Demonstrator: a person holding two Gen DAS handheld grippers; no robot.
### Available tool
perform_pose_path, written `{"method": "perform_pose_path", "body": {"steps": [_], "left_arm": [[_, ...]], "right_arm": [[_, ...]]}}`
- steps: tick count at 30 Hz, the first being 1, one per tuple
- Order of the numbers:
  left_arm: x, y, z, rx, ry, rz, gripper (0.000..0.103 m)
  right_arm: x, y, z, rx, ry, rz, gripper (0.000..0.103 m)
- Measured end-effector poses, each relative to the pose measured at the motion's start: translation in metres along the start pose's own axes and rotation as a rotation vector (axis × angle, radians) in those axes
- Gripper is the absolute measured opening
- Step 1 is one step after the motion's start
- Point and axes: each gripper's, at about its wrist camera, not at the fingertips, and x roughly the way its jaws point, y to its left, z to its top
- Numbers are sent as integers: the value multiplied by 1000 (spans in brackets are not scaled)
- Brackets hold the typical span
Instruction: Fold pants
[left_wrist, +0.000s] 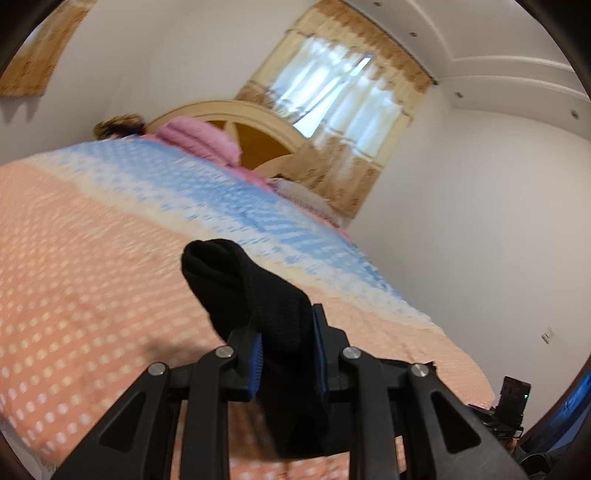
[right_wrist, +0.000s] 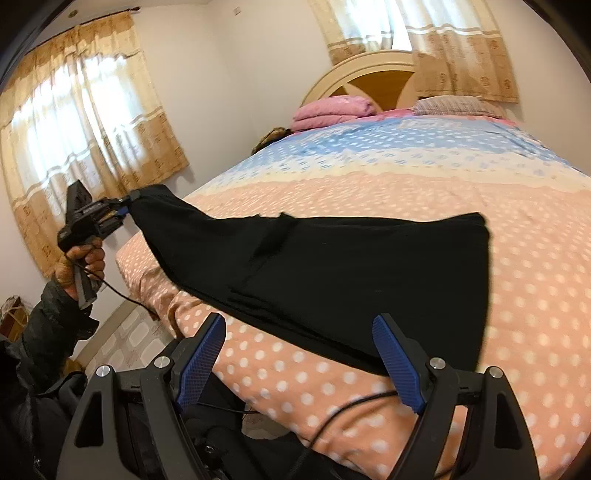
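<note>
The black pants (right_wrist: 332, 273) stretch across the near part of the bed, one end lifted off to the left. My left gripper (left_wrist: 288, 354) is shut on a bunch of the black pants (left_wrist: 251, 288), which sticks up between its blue pads. In the right wrist view the left gripper (right_wrist: 123, 210) holds that end in the air beyond the bed's left side. My right gripper (right_wrist: 301, 354) is open, its blue pads (right_wrist: 201, 360) wide apart, just in front of the pants' near edge, holding nothing.
The bed (right_wrist: 480, 177) has a peach and blue dotted cover. A folded pink quilt (right_wrist: 332, 110) and a pillow (right_wrist: 454, 105) lie by the headboard. Curtained windows (right_wrist: 85, 140) line the walls. A cable (right_wrist: 343, 406) trails over the bed's near edge.
</note>
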Motion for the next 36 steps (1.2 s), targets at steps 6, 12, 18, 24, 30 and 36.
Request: {"method": "perform_pose_path", "body": {"steps": [6,12,18,24,30,36], "left_arm": [[14,-54,11,86,-1,-95,23],[38,-108,9,183,54,-186,23],[67,-154,0,255,129,-259,23],[89,-191,-7,297,194,-320,23],[108,-235,-40,363,290,-383,23],[145,-262,-84,414,408,-386,23]], "right_arm": [[-20,-20,-6,48,-24,-34,83],[-29,-41,-9,126,-38,-41,83],[-41,-59,-8,191,-76,-84,83],[-46,-75,-11,244,-91,-113,83],[-46,-93,-13,297,-108,-145,83],[-50,-108,-16,361,-136,-165,83]]}}
